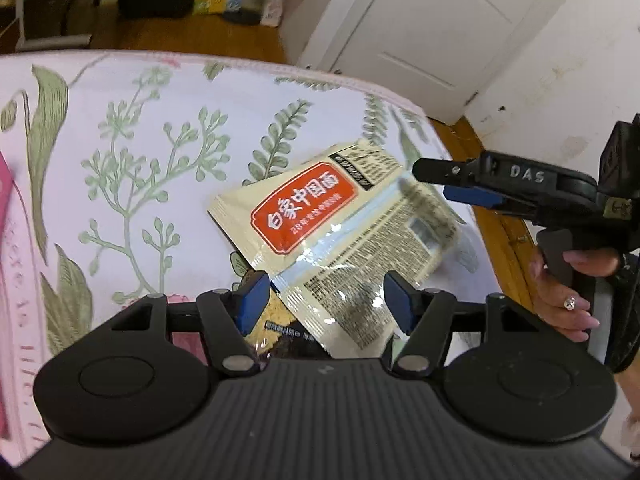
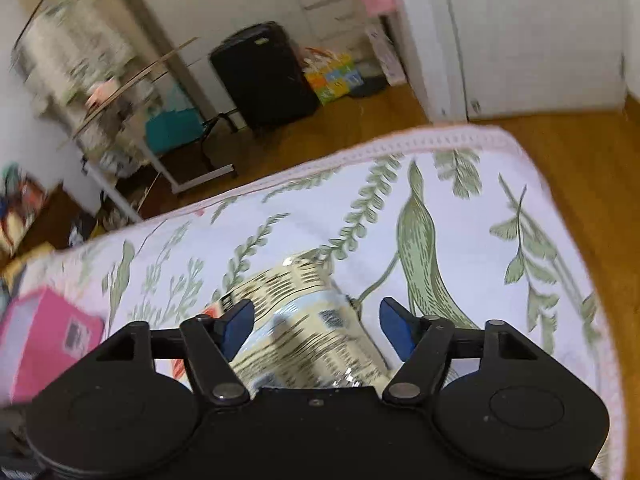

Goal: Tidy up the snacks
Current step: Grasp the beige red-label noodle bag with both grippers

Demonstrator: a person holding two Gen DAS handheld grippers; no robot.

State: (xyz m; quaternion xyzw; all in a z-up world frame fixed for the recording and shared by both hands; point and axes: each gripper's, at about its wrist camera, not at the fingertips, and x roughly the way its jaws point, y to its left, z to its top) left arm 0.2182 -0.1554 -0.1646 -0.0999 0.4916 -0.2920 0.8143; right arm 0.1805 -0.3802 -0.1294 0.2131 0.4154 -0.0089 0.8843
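I am looking down over a counter covered in a white cloth printed with green ferns and leaves. A cream noodle packet with a red label of Chinese characters lies flat on the cloth, back panel of small black print facing up, its near end overlapping a second, darker packet that I can only partly see. My left claw hangs just above the near end of the cream packet with its blue pads spread apart, the packet showing in the gap but neither pad pressing on it. My right claw is likewise spread wide over the same noodle packet, pads clear of the wrapper on both sides. From the left view the right claw comes in from the right edge, a hand wrapped around its grip. A pink box sits on the cloth at the far left. Beyond the counter are a wooden floor, a white door and a black suitcase.
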